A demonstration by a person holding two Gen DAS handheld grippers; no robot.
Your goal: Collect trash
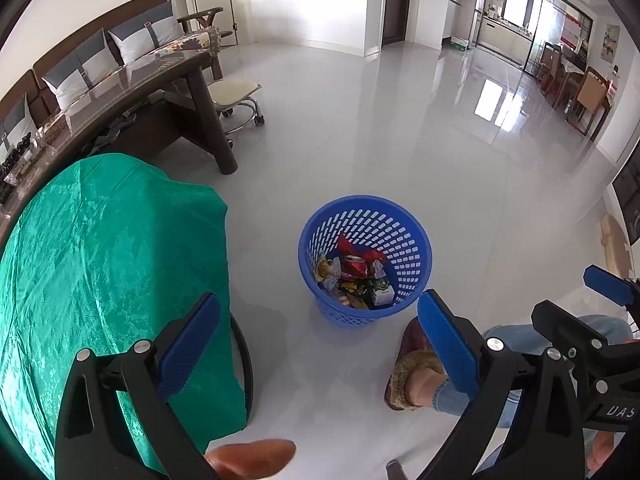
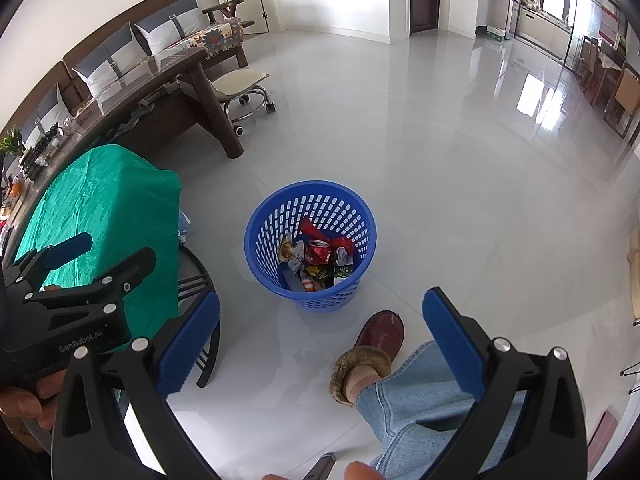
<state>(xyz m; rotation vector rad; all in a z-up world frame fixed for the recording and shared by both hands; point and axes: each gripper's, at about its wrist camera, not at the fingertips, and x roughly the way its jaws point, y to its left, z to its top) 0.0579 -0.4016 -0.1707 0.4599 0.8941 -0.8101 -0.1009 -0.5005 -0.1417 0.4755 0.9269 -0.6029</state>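
Both the left hand-held gripper (image 1: pixel 318 344) and right hand-held gripper (image 2: pixel 320 344) gape empty, the trash-filled blue basket (image 2: pixel 256 254) straight ahead, seemingly nearer the right.

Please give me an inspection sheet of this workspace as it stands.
Surface: green cloth over a small table, nothing on the visible part; glossy pale floor.
Job's things: blue basket upright on the floor, holding a crushed red can, a green-and-white carton and wrappers.
Clutter: nothing seen loose on the floor.
Grippers: left gripper and right gripper open, both empty.
Cables: nothing seen.
Surroundings: sofa, dark long table, wheeled stool, person's slippered foot.
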